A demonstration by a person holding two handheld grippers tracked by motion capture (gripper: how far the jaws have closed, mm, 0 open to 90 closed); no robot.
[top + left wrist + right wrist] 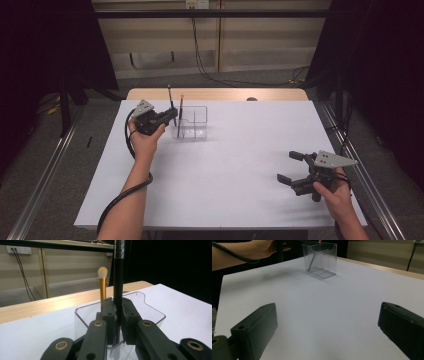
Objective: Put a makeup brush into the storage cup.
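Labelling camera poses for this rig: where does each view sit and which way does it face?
High view: above the person's side, facing forward and down on the white table; both forearms show.
Left gripper view: on the left gripper, facing its black brush handle and the clear plastic organiser.
Right gripper view: on the open right gripper, facing across the table.
All three share the organiser.

Light: you work under even overhead light, bright on the table (225, 165)
Surroundings: dark
Shadows: soft
Focus: near jaws blurred
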